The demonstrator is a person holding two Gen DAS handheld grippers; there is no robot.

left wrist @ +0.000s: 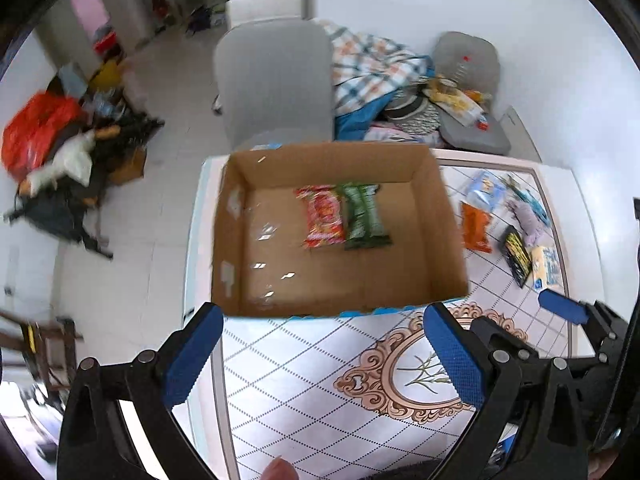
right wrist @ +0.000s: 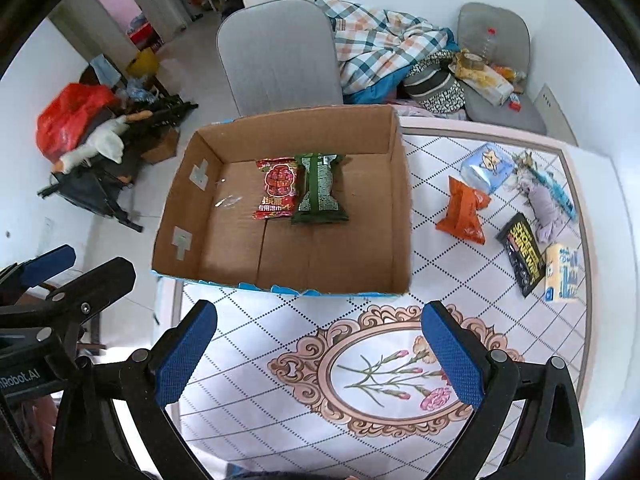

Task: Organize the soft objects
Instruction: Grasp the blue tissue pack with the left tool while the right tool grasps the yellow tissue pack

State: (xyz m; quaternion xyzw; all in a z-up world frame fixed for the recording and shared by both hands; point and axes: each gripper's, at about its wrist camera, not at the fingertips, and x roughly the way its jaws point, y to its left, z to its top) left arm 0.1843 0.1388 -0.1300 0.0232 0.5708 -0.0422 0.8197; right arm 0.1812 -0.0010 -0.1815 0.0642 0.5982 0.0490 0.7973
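Note:
An open cardboard box (right wrist: 400, 208) (left wrist: 448, 216) stands on the patterned table. Inside lie a red packet (right wrist: 277, 189) (left wrist: 323, 217) and a dark green packet (right wrist: 320, 194) (left wrist: 365, 216), side by side. To the right of the box on the table lie an orange packet (right wrist: 462, 212) (left wrist: 475, 227), a pale blue packet (right wrist: 486, 167), a grey soft toy (right wrist: 544, 206), a black packet (right wrist: 523, 254) and a yellow packet (right wrist: 563, 273). My left gripper (left wrist: 322, 354) is open and empty before the box. My right gripper (right wrist: 318, 354) is open and empty, also before the box.
A grey chair (right wrist: 280, 56) stands behind the table. A plaid blanket (right wrist: 384, 52) and clutter lie on seats at the back right. A red bag (right wrist: 72, 116) and dark gear lie on the floor at the left. The table's left edge (right wrist: 172, 300) is close.

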